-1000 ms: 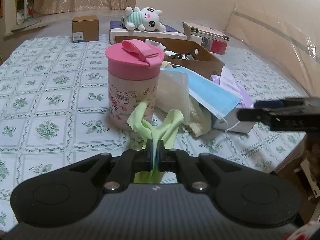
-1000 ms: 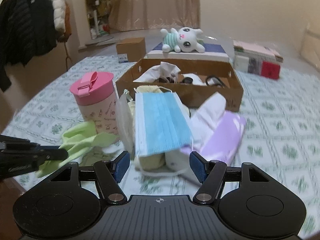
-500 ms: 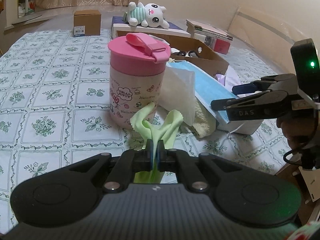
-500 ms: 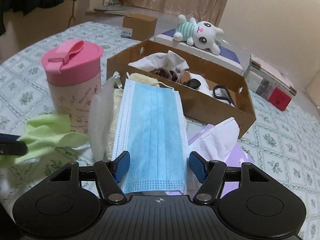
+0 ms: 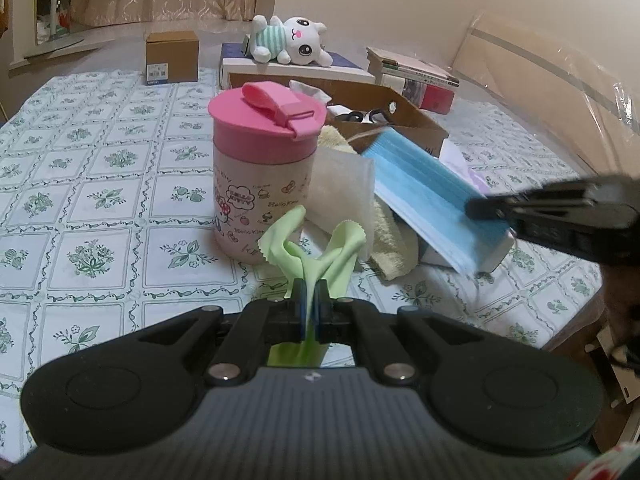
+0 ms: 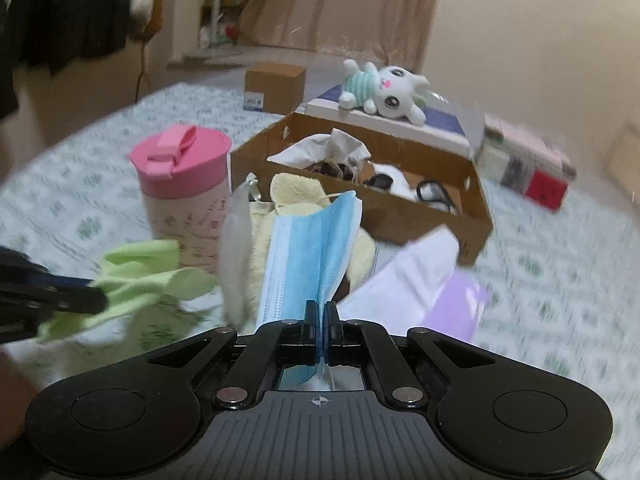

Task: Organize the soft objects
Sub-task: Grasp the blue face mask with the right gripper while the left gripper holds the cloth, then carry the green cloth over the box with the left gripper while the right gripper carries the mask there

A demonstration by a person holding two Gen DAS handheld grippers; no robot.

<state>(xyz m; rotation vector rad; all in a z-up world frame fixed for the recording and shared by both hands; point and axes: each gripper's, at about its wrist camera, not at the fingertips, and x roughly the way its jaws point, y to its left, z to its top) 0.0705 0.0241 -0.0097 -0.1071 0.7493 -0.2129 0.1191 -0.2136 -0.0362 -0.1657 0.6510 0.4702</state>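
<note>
Left gripper (image 5: 310, 292) pinches green cloth (image 5: 316, 242), jaws pressed together on it, cloth ends fanning up just in front of pink-lidded cup (image 5: 262, 176) on patterned tablecloth (image 5: 80, 184). Right gripper (image 6: 321, 312) is clamped on blue face mask (image 6: 310, 256), near edge caught between the pads, rest rising above the pile. Pile right of cup: white packet (image 5: 342, 188), yellow towel (image 5: 390, 240), white and purple tissue pack (image 6: 444, 292). Brown cardboard box (image 6: 420, 216) behind pile, holding cloth and glasses. Plush bunny (image 6: 384, 92) lies on flat box behind. Small carton (image 5: 172, 56) far back; books (image 5: 416, 76) at right.
</note>
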